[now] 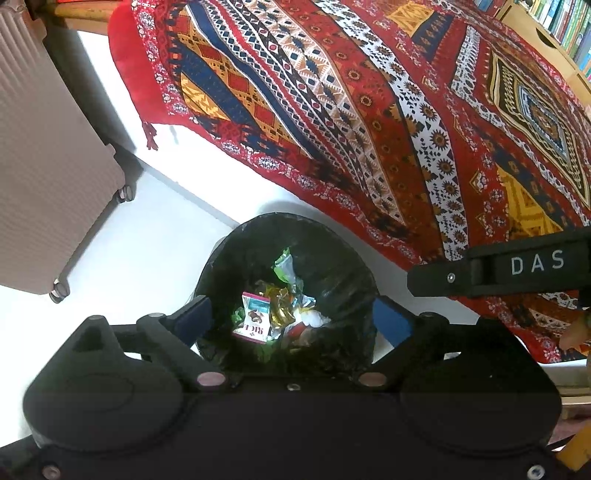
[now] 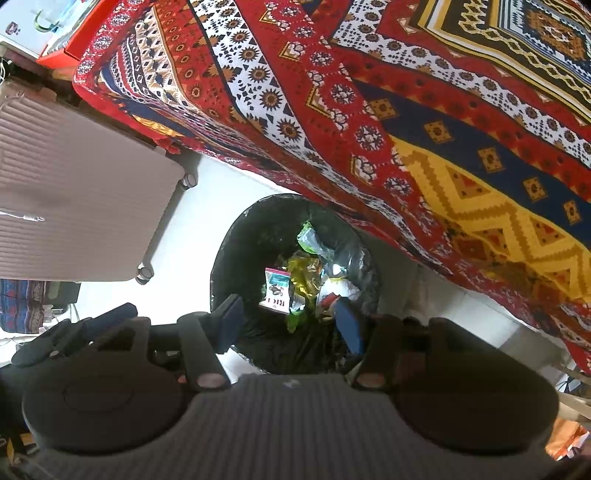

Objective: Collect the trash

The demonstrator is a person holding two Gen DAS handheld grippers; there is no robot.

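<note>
Round black-lined trash bin [image 1: 332, 266] upright on white floor, crumpled wrappers [image 1: 280, 310] and pink-edged packet [image 1: 253, 319] inside

a red patterned cloth [image 1: 369, 122] with bands of navy, white and yellow hangs over a raised surface and fills the upper right of both views. a ribbed beige suitcase [image 1: 48, 166] on small wheels stands on the white floor [image 1: 147, 236] at left. bookshelves [image 1: 554, 26] show top right.
</note>
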